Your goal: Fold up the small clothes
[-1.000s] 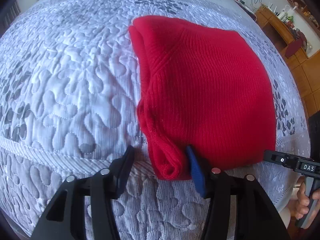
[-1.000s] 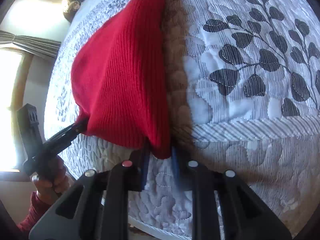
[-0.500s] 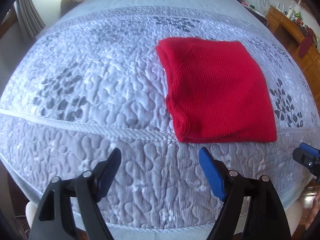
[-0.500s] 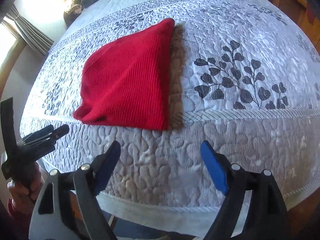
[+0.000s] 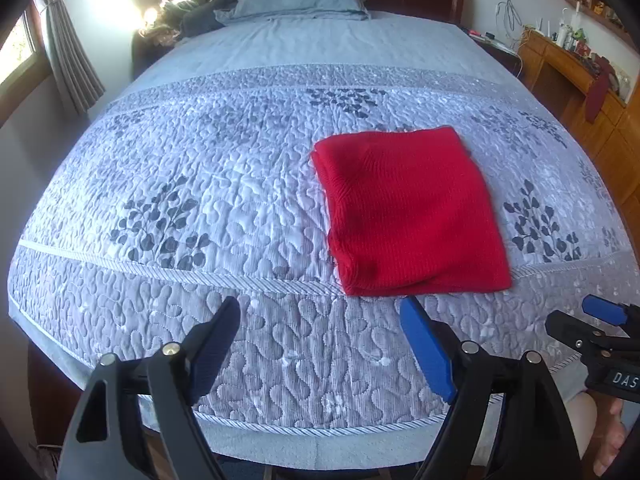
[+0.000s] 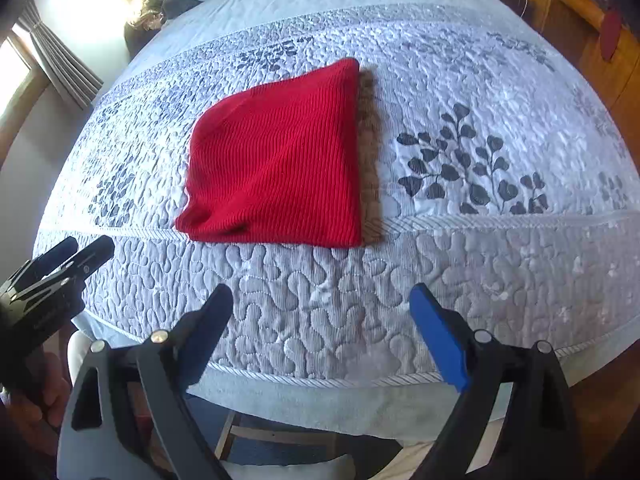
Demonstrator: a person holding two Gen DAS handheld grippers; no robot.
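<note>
A red knitted garment (image 5: 408, 216) lies folded into a flat rectangle near the foot of the bed; it also shows in the right wrist view (image 6: 280, 160). My left gripper (image 5: 324, 328) is open and empty, held back from the garment's near left corner. My right gripper (image 6: 320, 312) is open and empty, held back from the garment's near edge. The right gripper also shows at the right edge of the left wrist view (image 5: 600, 320), and the left gripper at the left edge of the right wrist view (image 6: 68, 260).
The bed has a grey quilted cover (image 5: 200, 208) with leaf prints. A pillow (image 5: 300, 2) and dark clothes (image 5: 200, 16) lie at the headboard. A wooden cabinet (image 5: 580, 92) stands on the right, a curtained window (image 5: 60, 60) on the left.
Both grippers have let go of the garment's near corners, opened, and pulled back from the bed. The garment now lies flat and folded.
</note>
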